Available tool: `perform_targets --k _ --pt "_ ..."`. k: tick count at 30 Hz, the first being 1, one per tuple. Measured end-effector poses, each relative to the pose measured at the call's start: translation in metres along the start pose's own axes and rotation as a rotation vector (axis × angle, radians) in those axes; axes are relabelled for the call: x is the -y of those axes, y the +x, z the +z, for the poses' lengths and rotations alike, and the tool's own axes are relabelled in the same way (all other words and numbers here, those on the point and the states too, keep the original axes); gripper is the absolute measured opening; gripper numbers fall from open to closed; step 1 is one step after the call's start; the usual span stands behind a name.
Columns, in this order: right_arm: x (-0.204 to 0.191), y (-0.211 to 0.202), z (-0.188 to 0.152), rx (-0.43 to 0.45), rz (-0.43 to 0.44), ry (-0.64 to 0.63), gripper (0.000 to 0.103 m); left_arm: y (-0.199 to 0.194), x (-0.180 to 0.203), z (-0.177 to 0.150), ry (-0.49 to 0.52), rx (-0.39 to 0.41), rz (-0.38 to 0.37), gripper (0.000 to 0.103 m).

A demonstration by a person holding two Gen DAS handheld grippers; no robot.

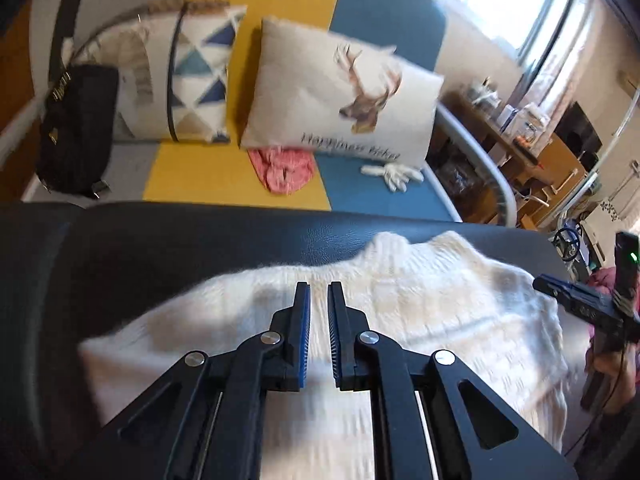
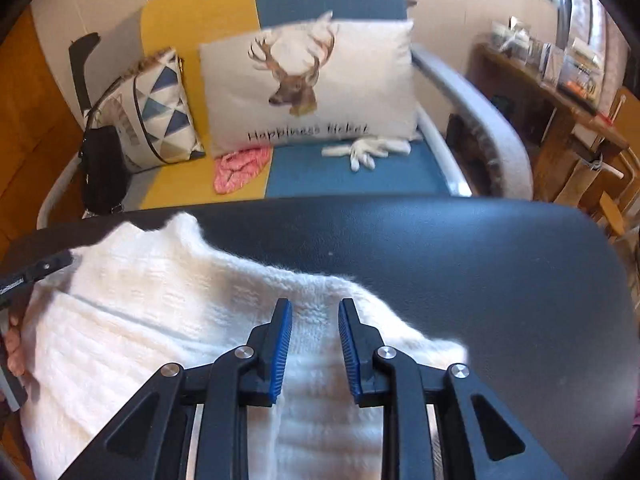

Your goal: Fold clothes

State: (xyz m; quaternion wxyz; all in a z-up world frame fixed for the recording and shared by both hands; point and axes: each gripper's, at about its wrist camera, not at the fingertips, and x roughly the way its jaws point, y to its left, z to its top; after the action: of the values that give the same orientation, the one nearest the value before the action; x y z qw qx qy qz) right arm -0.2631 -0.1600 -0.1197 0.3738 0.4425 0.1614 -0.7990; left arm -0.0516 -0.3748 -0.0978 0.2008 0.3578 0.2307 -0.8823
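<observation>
A white knitted sweater (image 1: 440, 300) (image 2: 140, 300) lies spread on a black leather surface (image 1: 200, 240) (image 2: 480, 272). My left gripper (image 1: 319, 286) hovers over the sweater's left part, near its far edge. Its jaws stand a narrow gap apart, and only the cloth below shows through the gap. My right gripper (image 2: 314, 304) is over the sweater's right part with a wider gap and nothing pinched between the blue pads (image 2: 280, 344). Each gripper shows at the edge of the other's view: the right gripper (image 1: 560, 292) and the left gripper (image 2: 36, 270).
Beyond the black surface stands a yellow and blue sofa (image 2: 360, 172) with a deer pillow (image 2: 312, 80), a triangle-patterned cushion (image 2: 160, 112), a black bag (image 1: 76, 128), a pink cloth (image 2: 240, 168) and a white glove (image 2: 368, 152). A cluttered wooden shelf (image 2: 560, 92) stands at the right.
</observation>
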Motion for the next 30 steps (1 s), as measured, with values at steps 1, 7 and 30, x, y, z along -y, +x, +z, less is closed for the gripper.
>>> perform_targets --k 1,7,30 --pt "0.003 0.000 -0.002 -0.007 -0.008 0.004 0.024 -0.004 -0.001 -0.005 0.011 0.002 0.022 0.014" --pt "0.028 0.011 -0.011 -0.085 0.031 0.130 0.024 0.000 -0.027 -0.022 -0.029 -0.079 0.098 0.014" --pt "0.001 -0.099 -0.180 -0.063 0.136 0.199 0.023 -0.133 0.001 -0.181 -0.043 -0.027 0.005 0.016"
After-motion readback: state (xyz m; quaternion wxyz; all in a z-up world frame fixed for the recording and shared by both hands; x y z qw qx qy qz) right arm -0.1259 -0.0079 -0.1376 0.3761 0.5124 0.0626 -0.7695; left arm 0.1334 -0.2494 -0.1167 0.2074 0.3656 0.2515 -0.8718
